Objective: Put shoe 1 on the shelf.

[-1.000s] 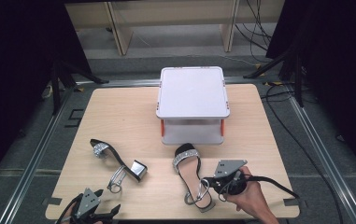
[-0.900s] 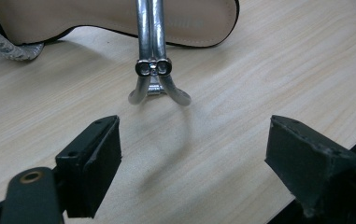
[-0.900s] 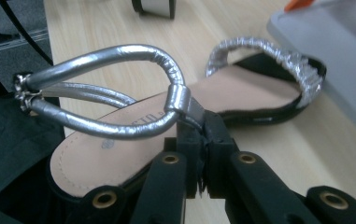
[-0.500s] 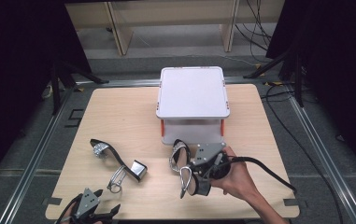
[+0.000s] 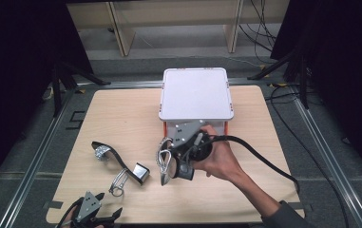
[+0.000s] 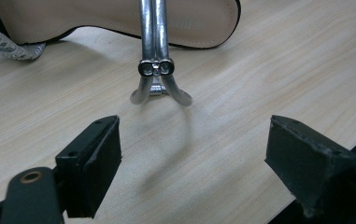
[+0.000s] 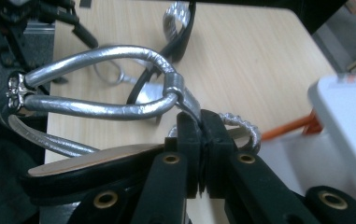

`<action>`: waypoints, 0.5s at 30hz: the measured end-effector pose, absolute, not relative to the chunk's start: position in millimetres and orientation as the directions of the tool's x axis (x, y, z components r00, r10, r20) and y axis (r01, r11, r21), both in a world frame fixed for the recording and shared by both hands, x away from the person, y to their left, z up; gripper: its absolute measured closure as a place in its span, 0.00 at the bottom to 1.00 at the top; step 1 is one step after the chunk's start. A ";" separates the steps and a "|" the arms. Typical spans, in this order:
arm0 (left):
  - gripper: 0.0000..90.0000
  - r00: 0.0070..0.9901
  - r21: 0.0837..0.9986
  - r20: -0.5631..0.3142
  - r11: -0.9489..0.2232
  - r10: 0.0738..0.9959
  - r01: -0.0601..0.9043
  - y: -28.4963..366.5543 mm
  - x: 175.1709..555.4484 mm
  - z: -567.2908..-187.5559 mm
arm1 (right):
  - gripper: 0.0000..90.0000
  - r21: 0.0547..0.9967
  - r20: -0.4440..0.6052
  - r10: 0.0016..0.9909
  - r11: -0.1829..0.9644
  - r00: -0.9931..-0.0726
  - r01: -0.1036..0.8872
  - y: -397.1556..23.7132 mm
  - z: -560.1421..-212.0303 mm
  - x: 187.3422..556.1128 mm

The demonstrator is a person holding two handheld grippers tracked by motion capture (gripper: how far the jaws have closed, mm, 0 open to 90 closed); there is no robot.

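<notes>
High view: right gripper [image 5: 181, 159] is lifting a sandal [image 5: 165, 164] by its silver strap [image 7: 119, 109], jaws pinching it, just before the white box [image 5: 195, 95]. Left gripper [image 5: 90, 213] is idling, jaws spread, near the second sandal [image 5: 119, 161] on the bench [image 5: 121, 109]. Grip probably thin; raise slowly, avoid swinging.

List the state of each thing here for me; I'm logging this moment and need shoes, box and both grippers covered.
right gripper: shut on the lifted sandal's strap.
lifted sandal: off the table, hanging from the jaws in front of the box.
other sandal: lying on its side on the table, untouched.
white box: lid closed, standing on the table.
left gripper: open, nothing between its jaws, facing the other sandal's strap.
</notes>
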State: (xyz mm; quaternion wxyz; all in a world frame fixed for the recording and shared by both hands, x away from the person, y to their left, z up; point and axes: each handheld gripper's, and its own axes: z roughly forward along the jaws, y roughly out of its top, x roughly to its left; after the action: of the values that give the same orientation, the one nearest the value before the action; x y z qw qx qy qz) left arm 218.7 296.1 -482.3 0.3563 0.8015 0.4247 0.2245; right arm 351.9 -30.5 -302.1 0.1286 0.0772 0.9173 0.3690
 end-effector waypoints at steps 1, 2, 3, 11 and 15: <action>0.20 0.539 0.762 0.057 -0.385 0.840 0.520 296.2 218.6 -482.2 | 0.98 0.697 -0.179 0.237 0.716 -0.955 0.047 -30.5 -302.1 351.9; 0.20 0.541 0.760 0.054 -0.385 0.839 0.523 296.2 218.5 -481.9 | 0.98 0.706 -0.183 0.235 0.707 -0.955 0.039 -20.4 -292.6 357.9; 0.20 0.540 0.762 0.054 -0.384 0.840 0.522 296.2 218.5 -482.2 | 0.98 0.711 -0.194 0.228 0.703 -0.954 0.023 -17.1 -289.8 360.8; 0.20 0.541 0.765 0.048 -0.379 0.840 0.521 296.8 218.2 -482.2 | 0.98 0.717 -0.239 0.222 0.697 -0.945 -0.018 20.9 -256.0 385.3; 0.20 0.543 0.764 0.049 -0.382 0.838 0.520 297.0 218.1 -482.2 | 0.98 0.732 -0.254 0.239 0.681 -0.937 -0.025 35.0 -237.5 402.5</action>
State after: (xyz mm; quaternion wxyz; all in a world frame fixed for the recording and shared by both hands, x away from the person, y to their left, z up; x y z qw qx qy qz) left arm 218.1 297.0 -482.2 0.3596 0.8013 0.4239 0.2211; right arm 402.5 35.0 -237.5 0.1673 0.0595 0.9013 0.3952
